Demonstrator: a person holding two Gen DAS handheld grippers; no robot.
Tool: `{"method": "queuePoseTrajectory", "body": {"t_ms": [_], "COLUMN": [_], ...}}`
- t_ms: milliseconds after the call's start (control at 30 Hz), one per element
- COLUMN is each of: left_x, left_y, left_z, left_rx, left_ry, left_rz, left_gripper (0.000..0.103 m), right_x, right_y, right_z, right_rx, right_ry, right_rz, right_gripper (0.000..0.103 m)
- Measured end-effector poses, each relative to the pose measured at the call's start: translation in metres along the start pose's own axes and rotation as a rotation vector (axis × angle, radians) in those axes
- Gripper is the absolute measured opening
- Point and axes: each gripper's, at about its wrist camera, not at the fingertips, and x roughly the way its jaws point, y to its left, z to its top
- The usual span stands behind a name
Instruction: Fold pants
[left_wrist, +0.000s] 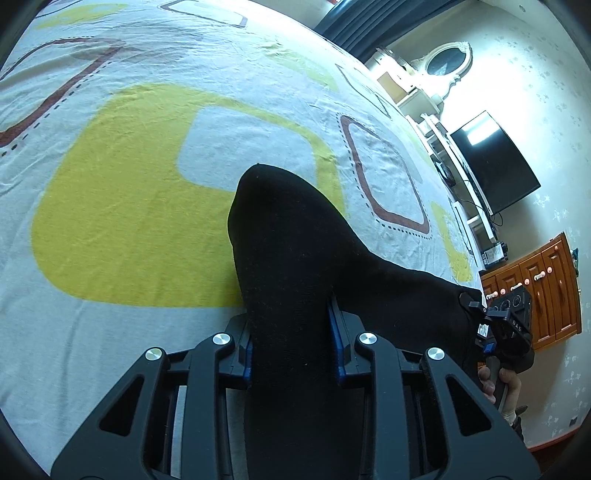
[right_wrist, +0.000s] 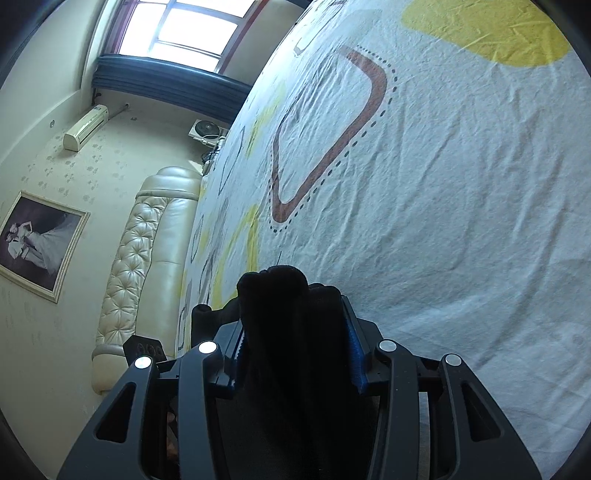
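The black pants (left_wrist: 295, 236) are lifted off the bed, stretched between my two grippers. In the left wrist view my left gripper (left_wrist: 293, 332) is shut on a thick fold of the black cloth, which bulges forward past the blue pads (left_wrist: 334, 332) and hides the fingertips. The cloth runs right to my right gripper (left_wrist: 476, 317), held by a hand at the frame's right edge. In the right wrist view my right gripper (right_wrist: 295, 325) is shut on a bunched wad of the pants (right_wrist: 273, 295), which sticks out ahead of the jaws.
The bed sheet (left_wrist: 147, 184), white with yellow and brown rounded squares, lies below both grippers. A padded cream headboard (right_wrist: 147, 258) and a window (right_wrist: 184, 26) show in the right view. A television (left_wrist: 491, 162) and wooden drawers (left_wrist: 543, 291) stand beyond the bed.
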Motion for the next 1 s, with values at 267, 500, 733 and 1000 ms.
{"method": "queuePoseTrajectory", "body": {"t_ms": [267,500,733,1000], "left_x": [-0.025,-0.04,-0.045,-0.072], "left_y": [0.041,0.072,0.084,0.09], "left_z": [0.015,0.028,0.023,-0.008], "left_rx": [-0.028,-0.045,-0.047,-0.058], "left_ry": [-0.023,-0.035,-0.033,0.003], "left_rz": [0.037,0.048,-0.06,-0.17], "left_gripper": [0.029,0.029,0.042,0.064], "right_x": [0.046,0.076,0.072,0.048], "right_y": [0.024,0.037,0.03,0.026], "right_z": [-0.005,-0.009,-0.012,-0.034], "right_rx": [-0.017,-0.027,-0.008,-0.009], "right_ry": [0.052,0.084,0.086,0.173], "right_rz": [0.021,0.04,0.036,0.042], "right_gripper": [0.044,0.044,0.052,0.071]}}
